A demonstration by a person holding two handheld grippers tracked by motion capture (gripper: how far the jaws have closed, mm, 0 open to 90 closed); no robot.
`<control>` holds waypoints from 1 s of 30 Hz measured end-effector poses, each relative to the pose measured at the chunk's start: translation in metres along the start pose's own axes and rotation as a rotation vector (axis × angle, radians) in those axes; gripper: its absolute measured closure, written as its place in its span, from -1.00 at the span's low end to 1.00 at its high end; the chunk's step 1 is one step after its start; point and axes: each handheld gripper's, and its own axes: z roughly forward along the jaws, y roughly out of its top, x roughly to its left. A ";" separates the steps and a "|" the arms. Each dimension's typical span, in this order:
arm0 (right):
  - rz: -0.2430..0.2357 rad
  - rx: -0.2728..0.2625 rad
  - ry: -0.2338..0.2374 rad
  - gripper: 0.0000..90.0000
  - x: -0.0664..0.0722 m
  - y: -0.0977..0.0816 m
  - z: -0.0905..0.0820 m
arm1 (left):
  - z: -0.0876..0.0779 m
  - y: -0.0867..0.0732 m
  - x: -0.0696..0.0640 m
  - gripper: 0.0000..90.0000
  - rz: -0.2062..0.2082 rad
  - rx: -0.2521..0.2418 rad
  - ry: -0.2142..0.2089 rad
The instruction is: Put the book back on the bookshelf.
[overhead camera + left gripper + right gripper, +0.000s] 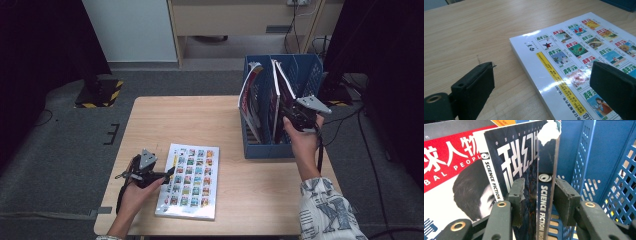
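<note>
Sci-fi mag [544,195] btwn right gripper [537,195] jaws, prob. touching.

The person wore a white sleeve [326,210] printed with dark blue-grey figures. Each hand carried a black tool: the left tool [169,173] and the right tool [290,111] both bore a grey three-cornered plate on top, and a dark cable trailed from each. Seen close, the right tool's [537,195] arms had brass-ringed holes, and its flat black pads [564,197] looked scuffed.
</note>
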 end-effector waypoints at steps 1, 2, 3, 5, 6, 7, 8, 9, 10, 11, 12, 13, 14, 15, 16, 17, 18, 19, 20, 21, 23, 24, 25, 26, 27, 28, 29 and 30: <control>-0.001 0.001 0.001 0.36 0.000 0.000 0.000 | 0.000 0.000 0.000 -0.88 0.000 0.000 0.000; -0.001 0.000 0.000 0.36 0.000 0.000 0.000 | 0.000 0.000 0.000 -0.88 0.001 -0.001 0.000; 0.000 0.000 0.002 0.35 0.000 0.000 0.000 | 0.000 0.000 0.000 -0.88 0.001 -0.001 -0.001; -0.001 0.004 0.005 0.34 0.000 0.000 0.000 | 0.000 0.000 0.000 -0.88 0.002 0.000 -0.001; -0.001 0.004 0.006 0.34 0.000 0.000 0.000 | 0.000 0.000 0.000 -0.88 0.002 0.000 -0.001; -0.001 0.004 0.007 0.34 0.000 0.000 -0.001 | 0.000 0.000 0.000 -0.88 0.002 0.000 -0.001; -0.001 0.002 0.005 0.34 0.001 0.000 -0.001 | 0.000 0.000 0.000 -0.88 0.002 0.000 -0.001; 0.000 0.001 0.008 0.34 0.001 0.001 -0.001 | 0.000 0.000 0.000 -0.88 0.003 0.000 -0.001; -0.001 0.002 0.010 0.34 0.001 0.001 -0.002 | 0.000 0.000 0.000 -0.88 0.003 0.001 -0.001; -0.003 0.003 0.014 0.33 0.001 0.001 -0.003 | 0.000 0.000 -0.001 -0.88 0.003 0.001 -0.001; -0.004 0.003 0.015 0.33 0.002 0.001 -0.003 | 0.001 0.000 -0.001 -0.88 0.004 0.002 -0.001; -0.002 0.002 0.016 0.33 0.002 0.002 -0.004 | 0.001 0.000 -0.001 -0.88 0.005 0.003 -0.001; -0.002 0.002 0.018 0.31 0.002 0.002 -0.005 | 0.001 0.000 -0.001 -0.88 0.007 0.003 -0.002; -0.007 0.002 0.020 0.32 0.003 0.002 -0.006 | 0.001 0.000 -0.002 -0.88 0.008 0.004 -0.002; -0.008 0.003 0.021 0.32 0.003 0.001 -0.007 | 0.001 0.000 -0.002 -0.88 0.010 0.004 -0.002; -0.004 0.001 0.022 0.31 0.003 0.001 -0.008 | 0.001 0.001 -0.002 -0.88 0.011 0.004 -0.002; -0.007 0.001 0.025 0.31 0.003 0.000 -0.009 | 0.001 0.001 -0.003 -0.88 0.012 0.005 -0.002; -0.002 0.000 0.025 0.30 0.003 0.000 -0.010 | 0.001 0.001 -0.003 -0.88 0.013 0.006 -0.002; -0.001 0.000 0.027 0.30 0.003 -0.001 -0.011 | 0.001 0.001 -0.003 -0.88 0.013 0.006 -0.002; -0.003 0.001 0.027 0.29 0.002 -0.001 -0.012 | 0.001 0.001 -0.003 -0.88 0.013 0.006 -0.002; 0.000 0.000 0.030 0.27 0.003 -0.002 -0.014 | 0.001 0.001 -0.003 -0.88 0.013 0.008 -0.001; -0.002 -0.001 0.030 0.26 0.003 -0.002 -0.015 | 0.001 0.000 -0.003 -0.88 0.013 0.008 0.000; -0.001 -0.001 0.033 0.25 0.002 -0.003 -0.015 | 0.002 0.000 -0.003 -0.88 0.014 0.009 0.000; -0.003 0.000 0.035 0.24 0.002 -0.002 -0.016 | 0.002 0.000 -0.003 -0.88 0.014 0.009 0.000; -0.004 0.002 0.036 0.23 0.002 -0.002 -0.016 | 0.002 0.000 -0.003 -0.88 0.014 0.009 0.000; -0.005 -0.001 0.040 0.22 0.002 -0.002 -0.017 | 0.002 0.000 -0.003 -0.88 0.015 0.009 0.000; -0.005 0.000 0.043 0.22 0.002 -0.002 -0.017 | 0.002 0.000 -0.003 -0.88 0.015 0.010 0.000; -0.006 0.000 0.042 0.21 0.002 -0.002 -0.018 | 0.002 0.000 -0.003 -0.88 0.015 0.010 0.000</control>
